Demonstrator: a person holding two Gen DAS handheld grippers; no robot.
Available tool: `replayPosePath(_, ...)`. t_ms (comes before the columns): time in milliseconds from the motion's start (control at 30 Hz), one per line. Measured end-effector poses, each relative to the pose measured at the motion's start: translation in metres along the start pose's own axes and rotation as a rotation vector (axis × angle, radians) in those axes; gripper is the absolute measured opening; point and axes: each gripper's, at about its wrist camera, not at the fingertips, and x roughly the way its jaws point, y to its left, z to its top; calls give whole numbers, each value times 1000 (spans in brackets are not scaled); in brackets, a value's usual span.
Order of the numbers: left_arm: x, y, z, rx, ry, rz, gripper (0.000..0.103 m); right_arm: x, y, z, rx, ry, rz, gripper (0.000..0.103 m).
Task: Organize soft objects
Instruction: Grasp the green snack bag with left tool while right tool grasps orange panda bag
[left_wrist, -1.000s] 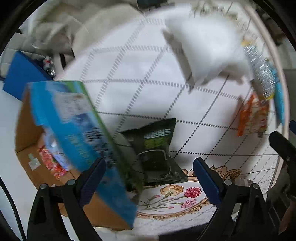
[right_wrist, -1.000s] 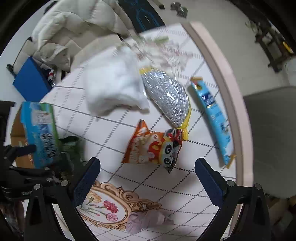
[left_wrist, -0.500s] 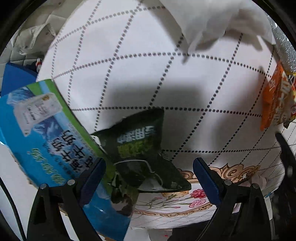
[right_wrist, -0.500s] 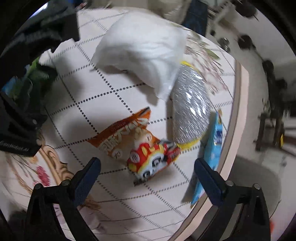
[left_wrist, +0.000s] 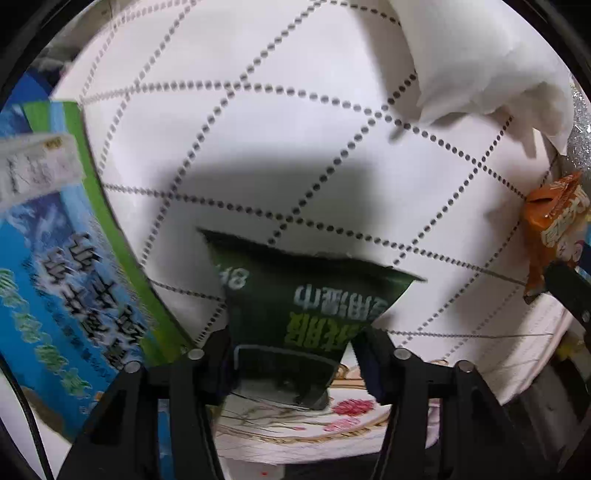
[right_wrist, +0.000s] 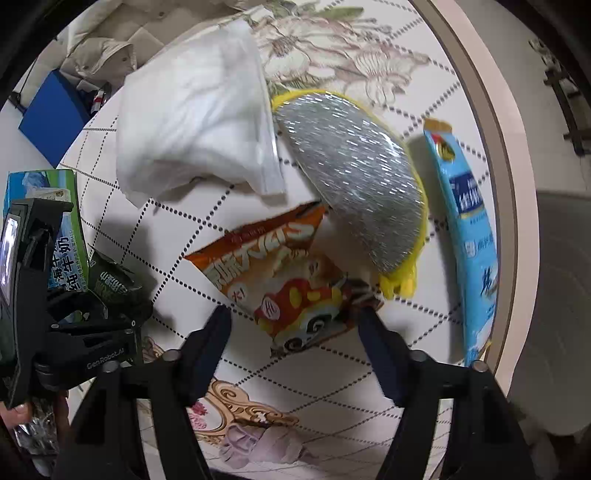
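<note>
Dark-green snack packet (left_wrist: 314, 306) is sitting between the left gripper (left_wrist: 295, 354) fingers, which are closing on its lower end — it is lifting off the quilted white counter (left_wrist: 258, 147) beside a blue-and-green milk carton (left_wrist: 62, 258). The right gripper (right_wrist: 293, 332) is hovering with fingers apart on either side of an orange snack bag (right_wrist: 280, 269) — not clamping it. A white pillow (right_wrist: 192, 122), a silver pouch (right_wrist: 354, 181) and a light-blue packet (right_wrist: 469, 229) are lying beyond.

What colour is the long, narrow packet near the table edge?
Light blue packet with a yellow end; the right wrist view shows it best.
</note>
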Motion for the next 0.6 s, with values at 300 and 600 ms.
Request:
replayPosePath(300,22,-8,-26,45,-1,41,57,4,39,8,-141,-49,-164,77)
replayPosePath(600,19,-8,-48,2,-73,29,34,-12,55,-8,-248,-95,-266,78)
